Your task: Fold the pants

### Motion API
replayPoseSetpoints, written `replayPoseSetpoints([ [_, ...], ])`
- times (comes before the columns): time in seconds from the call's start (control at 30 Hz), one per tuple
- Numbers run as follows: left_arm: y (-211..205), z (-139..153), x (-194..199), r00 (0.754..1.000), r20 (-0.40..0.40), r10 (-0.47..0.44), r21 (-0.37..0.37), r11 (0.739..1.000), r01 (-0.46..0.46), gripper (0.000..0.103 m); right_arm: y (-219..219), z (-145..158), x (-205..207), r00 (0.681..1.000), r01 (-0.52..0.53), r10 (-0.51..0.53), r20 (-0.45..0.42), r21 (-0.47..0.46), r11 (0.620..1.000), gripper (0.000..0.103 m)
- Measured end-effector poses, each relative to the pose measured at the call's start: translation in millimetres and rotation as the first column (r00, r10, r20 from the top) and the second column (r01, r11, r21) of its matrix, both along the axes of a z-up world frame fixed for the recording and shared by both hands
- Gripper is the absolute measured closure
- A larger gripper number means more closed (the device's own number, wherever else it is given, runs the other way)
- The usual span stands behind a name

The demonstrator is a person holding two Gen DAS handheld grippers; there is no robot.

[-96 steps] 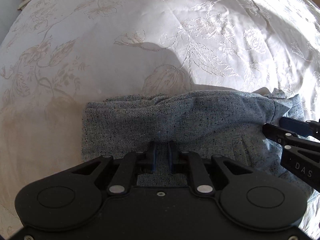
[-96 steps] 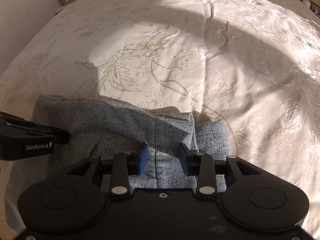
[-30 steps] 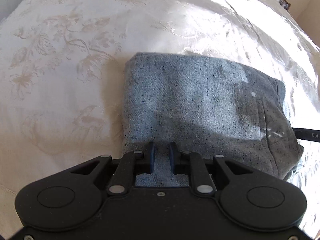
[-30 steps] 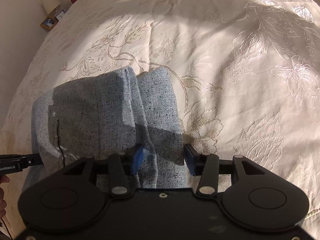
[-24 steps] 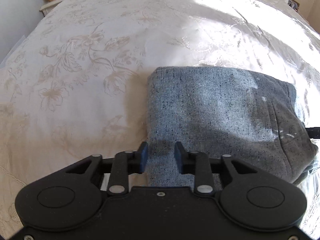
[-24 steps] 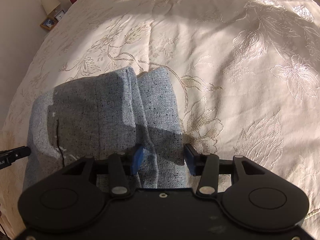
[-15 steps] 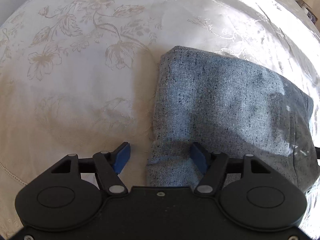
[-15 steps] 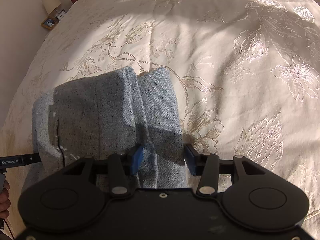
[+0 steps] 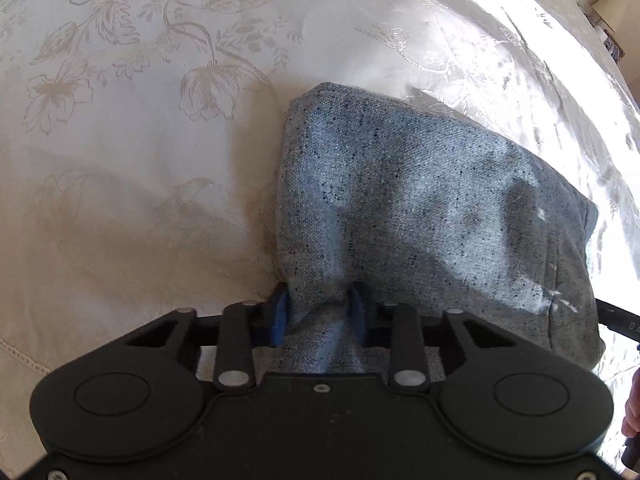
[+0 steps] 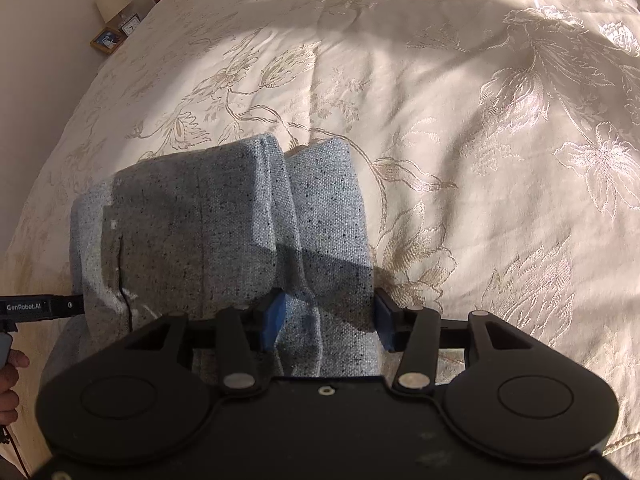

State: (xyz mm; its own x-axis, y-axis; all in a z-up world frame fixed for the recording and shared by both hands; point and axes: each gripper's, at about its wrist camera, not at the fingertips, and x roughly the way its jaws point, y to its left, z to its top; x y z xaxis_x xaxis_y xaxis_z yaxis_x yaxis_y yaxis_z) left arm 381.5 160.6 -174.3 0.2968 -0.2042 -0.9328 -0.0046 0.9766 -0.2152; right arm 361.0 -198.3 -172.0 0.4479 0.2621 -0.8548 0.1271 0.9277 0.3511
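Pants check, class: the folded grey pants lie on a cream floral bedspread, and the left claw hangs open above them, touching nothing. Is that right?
Not quite. The left wrist view shows the left claw closed on a bunched near edge of the pants, not open and clear. The pants are indeed folded, grey, and on the cream floral bedspread.

pants (image 9: 420,208) near edge: hidden behind gripper bodies
left gripper (image 10: 40,307): cut off at right-wrist frame edge
clock (image 10: 130,26): too small to read

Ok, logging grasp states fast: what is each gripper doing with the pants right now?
Left gripper: shut on the folded pants, near corner bunched between its jaws.
Right gripper: open, jaws straddling the pants' near edge without pinching.
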Motion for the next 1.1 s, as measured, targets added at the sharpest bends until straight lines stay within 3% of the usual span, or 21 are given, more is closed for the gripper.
replayPoseSetpoints([
  [0.03,-2.3,4.4,-2.4,1.0,0.011,-0.001,0.019,1.0,0.0,0.083,1.0,1.9,0.8,1.0,-0.004,0.004,0.003,0.008,1.0,0.077],
  [0.07,-6.3,10.0,-5.9,1.0,0.024,-0.002,0.039,0.999,0.001,0.086,1.8,3.7,1.0,1.0,-0.005,0.005,0.002,0.021,1.0,0.084],
  [0.13,-16.3,21.3,-14.0,0.998,0.057,-0.013,0.092,0.996,0.008,0.091,6.0,11.8,0.2,1.0,0.003,-0.003,0.008,0.007,1.0,0.088],
  [0.33,-26.4,60.3,-36.3,0.991,0.134,-0.03,0.14,0.99,0.011,0.092,11.7,50.7,-11.9,0.997,0.038,-0.039,0.071,0.015,0.999,0.09],
  [0.57,-22.4,97.4,-61.7,0.988,0.151,-0.024,0.162,0.987,-0.001,0.093,29.3,103.3,-35.6,0.992,-0.004,0.001,0.122,0.025,1.0,0.09],
  [0.83,32.9,136.0,-102.4,0.985,0.17,0.006,0.191,0.981,-0.039,0.092,79.2,135.8,-82.4,0.99,-0.093,0.082,0.116,0.094,0.991,0.09],
  [1.1,111.3,138.6,-129.4,0.98,0.196,-0.036,0.246,0.969,-0.013,0.092,171.4,142.1,-125.9,0.991,-0.1,0.086,0.105,0.136,0.986,0.09],
])
